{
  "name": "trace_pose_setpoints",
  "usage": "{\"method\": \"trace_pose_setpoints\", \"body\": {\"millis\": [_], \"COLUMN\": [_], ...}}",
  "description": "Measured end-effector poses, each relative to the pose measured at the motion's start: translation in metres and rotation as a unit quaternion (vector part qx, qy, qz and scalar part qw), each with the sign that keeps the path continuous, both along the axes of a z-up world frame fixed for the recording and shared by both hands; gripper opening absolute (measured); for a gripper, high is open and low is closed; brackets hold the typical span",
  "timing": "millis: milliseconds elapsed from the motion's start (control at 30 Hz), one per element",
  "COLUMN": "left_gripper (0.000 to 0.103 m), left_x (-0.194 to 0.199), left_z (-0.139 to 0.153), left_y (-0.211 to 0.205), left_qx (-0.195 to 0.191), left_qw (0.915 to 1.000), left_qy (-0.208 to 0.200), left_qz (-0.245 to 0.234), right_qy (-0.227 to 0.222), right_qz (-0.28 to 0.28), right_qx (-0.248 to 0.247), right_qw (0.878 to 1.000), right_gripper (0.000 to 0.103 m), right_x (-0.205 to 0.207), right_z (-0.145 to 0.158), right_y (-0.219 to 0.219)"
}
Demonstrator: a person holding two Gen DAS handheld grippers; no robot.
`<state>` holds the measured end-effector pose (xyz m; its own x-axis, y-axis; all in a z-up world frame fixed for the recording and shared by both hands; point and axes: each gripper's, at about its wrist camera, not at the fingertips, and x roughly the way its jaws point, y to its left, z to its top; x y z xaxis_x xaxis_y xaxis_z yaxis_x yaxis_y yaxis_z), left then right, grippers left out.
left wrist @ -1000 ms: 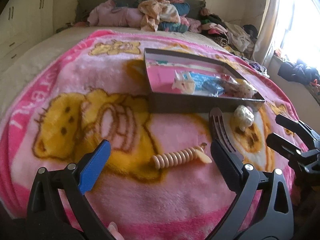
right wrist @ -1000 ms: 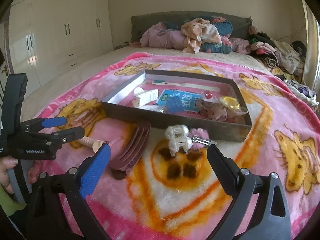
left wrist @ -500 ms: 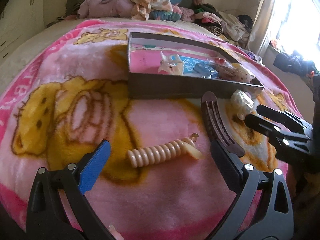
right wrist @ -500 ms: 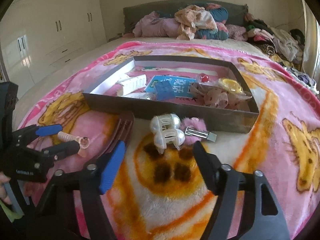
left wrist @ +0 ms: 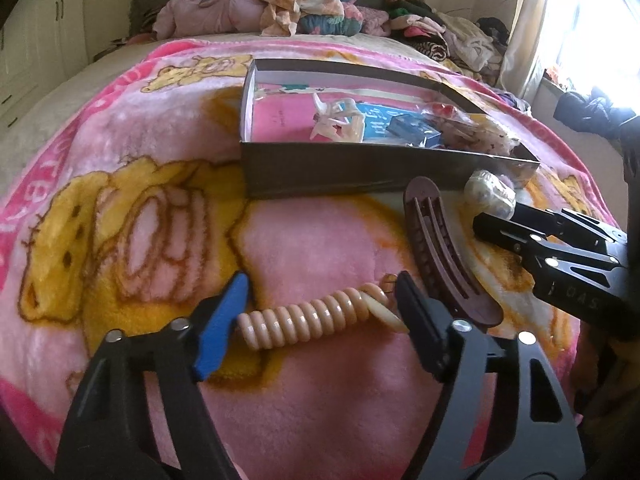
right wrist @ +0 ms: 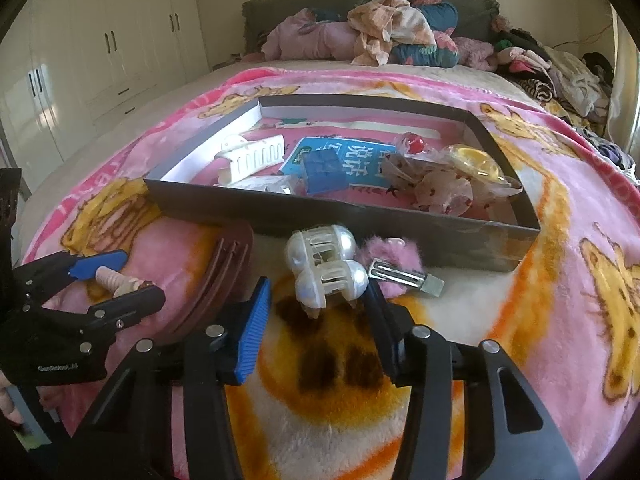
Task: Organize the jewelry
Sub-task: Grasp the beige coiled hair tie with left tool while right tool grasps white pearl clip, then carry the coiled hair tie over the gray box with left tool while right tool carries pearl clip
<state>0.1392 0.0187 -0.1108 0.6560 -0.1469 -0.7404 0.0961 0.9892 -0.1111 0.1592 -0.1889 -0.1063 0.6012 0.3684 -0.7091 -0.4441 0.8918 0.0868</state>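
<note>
A beige spiral hair tie (left wrist: 312, 316) lies on the pink blanket, lengthwise between the fingers of my left gripper (left wrist: 320, 284). Its jaws are closing, and the pads stand right at the tie's two ends. In the right wrist view the left gripper (right wrist: 136, 278) shows at the left, astride the tie (right wrist: 114, 280). A pearl claw clip (right wrist: 324, 268) sits in front of the grey box (right wrist: 400, 228). My right gripper (right wrist: 316, 284) is closing around its lower part; the black finger is against it and the blue pad is a little off. The left view shows that gripper (left wrist: 496, 220) at the clip (left wrist: 488, 196).
A brown curved hair clip (left wrist: 444, 256) lies between the two grippers. A pink fluffy clip (right wrist: 396, 268) rests beside the pearl one. The box holds a white claw clip (right wrist: 252, 156), a blue booklet and small bags. Clothes are heaped at the headboard (right wrist: 384, 32).
Both grippers have come forward and down toward the blanket and narrowed. The hair tie now lies between the left fingers, and the pearl clip between the right fingers.
</note>
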Motion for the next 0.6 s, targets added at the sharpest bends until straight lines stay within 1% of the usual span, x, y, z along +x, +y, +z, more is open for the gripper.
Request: {"method": "trace_pose_setpoints", "body": {"millis": [67,133,167,200,400,600], "left_gripper": [0.064,0.064,0.063,0.063,0.063,0.063], "left_x": [0.000,-0.001,-0.001,-0.001,-0.004,-0.008], "left_z": [0.000,0.001,0.001,0.001,0.007,0.015], "left_y": [0.000,0.000,0.000,0.001,0.005,0.004], "left_qx": [-0.002,-0.002,-0.004,-0.007,-0.020,-0.023], "left_qw": [1.0000,1.0000,1.0000,1.0000,0.9998,0.9995], "left_qy": [-0.002,-0.004,-0.005,-0.005,-0.010,-0.020], "left_qz": [0.001,0.000,0.000,0.000,0.000,-0.003], "right_qy": [0.002,0.004,0.006,0.007,0.011,0.016], "right_qz": [0.002,0.001,-0.001,-0.004,-0.004,-0.003], "right_qx": [-0.001,0.000,0.000,0.000,0.014,0.037], "right_qw": [1.000,1.000,1.000,1.000,1.000,0.999], "right_gripper": [0.046,0.043,0.041,0.036,0.032,0.032], "right_x": [0.002,0.004,0.006,0.008,0.008,0.001], "right_z": [-0.001,-0.002,-0.002,-0.002,0.000,0.005], "right_y": [0.003,0.005,0.005,0.005,0.000,-0.008]}}
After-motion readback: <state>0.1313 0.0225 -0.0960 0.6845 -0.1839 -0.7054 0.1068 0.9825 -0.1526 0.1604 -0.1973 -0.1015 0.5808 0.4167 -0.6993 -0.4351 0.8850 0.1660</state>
